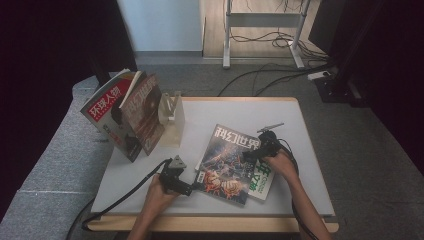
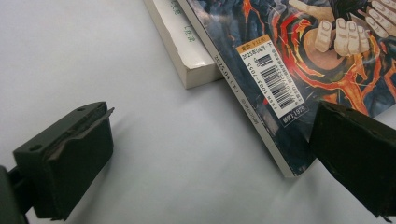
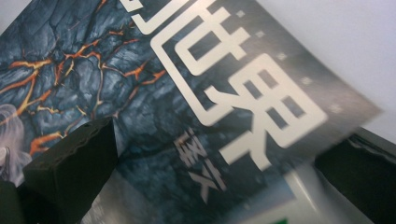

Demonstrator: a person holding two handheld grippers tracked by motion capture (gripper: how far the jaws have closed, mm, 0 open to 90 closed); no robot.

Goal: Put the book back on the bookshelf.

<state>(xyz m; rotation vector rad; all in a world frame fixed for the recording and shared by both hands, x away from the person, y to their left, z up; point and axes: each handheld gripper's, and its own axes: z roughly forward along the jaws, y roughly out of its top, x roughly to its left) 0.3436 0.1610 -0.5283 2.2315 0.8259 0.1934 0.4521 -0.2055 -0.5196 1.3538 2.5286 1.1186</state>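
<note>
High view shows a glossy dark-covered science-fiction magazine lying on a green-and-white book. Thin, floppy and likely slick, it is best pinched at its spine corner, where the open left gripper straddles it; the right gripper gapes over the cover.

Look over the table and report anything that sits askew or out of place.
The dark-covered magazine lies crooked on a white, green-lettered book, turned against the table edges, so the stack is untidy. By the clear stand at the far left corner, two magazines stand leaning and splayed rather than straight.
</note>
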